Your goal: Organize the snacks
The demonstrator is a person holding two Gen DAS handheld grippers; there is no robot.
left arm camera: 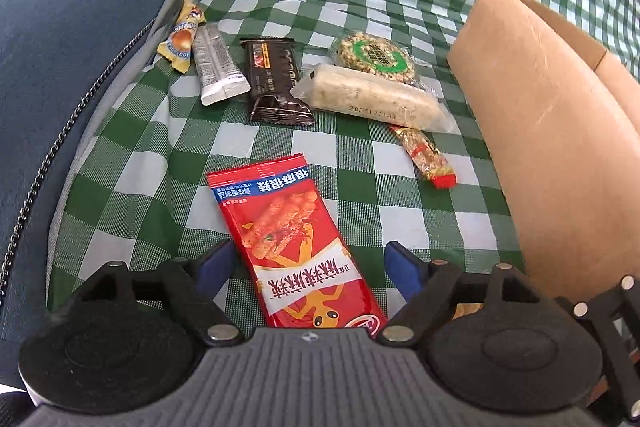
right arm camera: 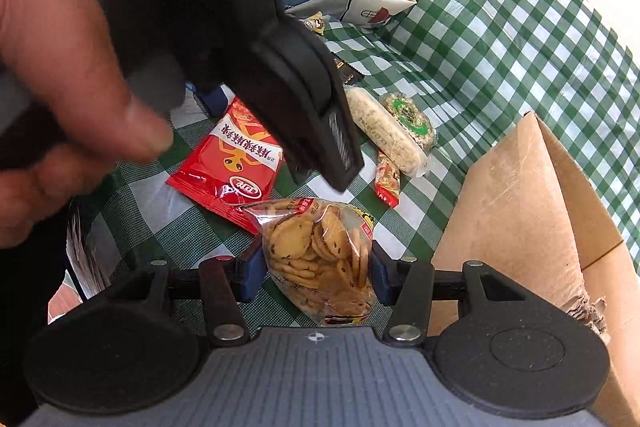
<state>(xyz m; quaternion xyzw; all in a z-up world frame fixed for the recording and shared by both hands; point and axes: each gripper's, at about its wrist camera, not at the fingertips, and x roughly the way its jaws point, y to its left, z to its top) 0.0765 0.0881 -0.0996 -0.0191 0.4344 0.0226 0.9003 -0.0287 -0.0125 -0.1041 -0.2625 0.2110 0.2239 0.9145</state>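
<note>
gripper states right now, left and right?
Left gripper: open, straddling the red snack packet, pads clear of it.
Right gripper: shut on the bag of crackers.

the red packet carries large chinese characters in a white band and more in a blue strip at its far end, seen upside down. the clear-wrapped white bar shows a printed code, about "2025121". the yellow wrapper on the far left shows "100".

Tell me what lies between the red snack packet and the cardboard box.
Only bare checked cloth between red snack packet and cardboard box, per the left wrist view.
</note>
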